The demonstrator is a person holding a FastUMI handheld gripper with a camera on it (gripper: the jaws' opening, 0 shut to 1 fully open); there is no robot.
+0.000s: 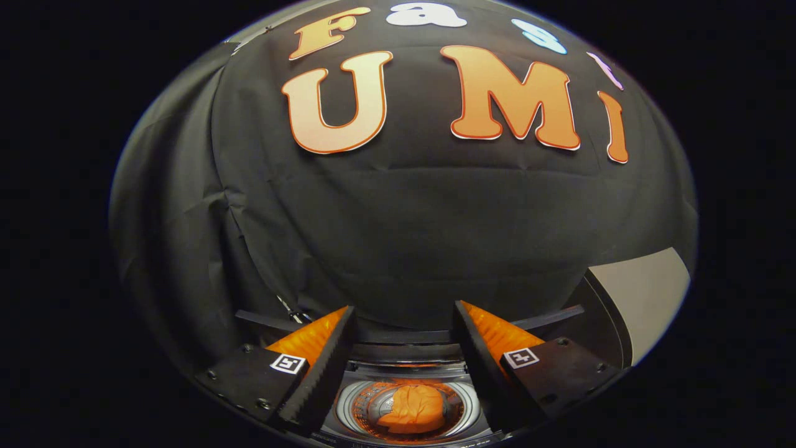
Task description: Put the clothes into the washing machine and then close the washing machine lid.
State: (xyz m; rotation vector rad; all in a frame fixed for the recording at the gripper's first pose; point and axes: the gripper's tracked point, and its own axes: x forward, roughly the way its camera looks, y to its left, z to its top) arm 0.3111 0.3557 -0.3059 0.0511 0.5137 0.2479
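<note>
One washing machine (407, 354) sits below the claw, its top opening framed between the two fingers. To the right of the claw, one pale lid (647, 298) stands raised, hinged up well clear of the opening. Inside the machine is one shiny metal drum (360, 398), and in it lies one bundle of orange clothes (415, 407), crumpled at the bottom. The claw (404, 330) hangs above the drum with its fingers spread wide, pinching nothing, the clothes seen in the gap between them.
</note>
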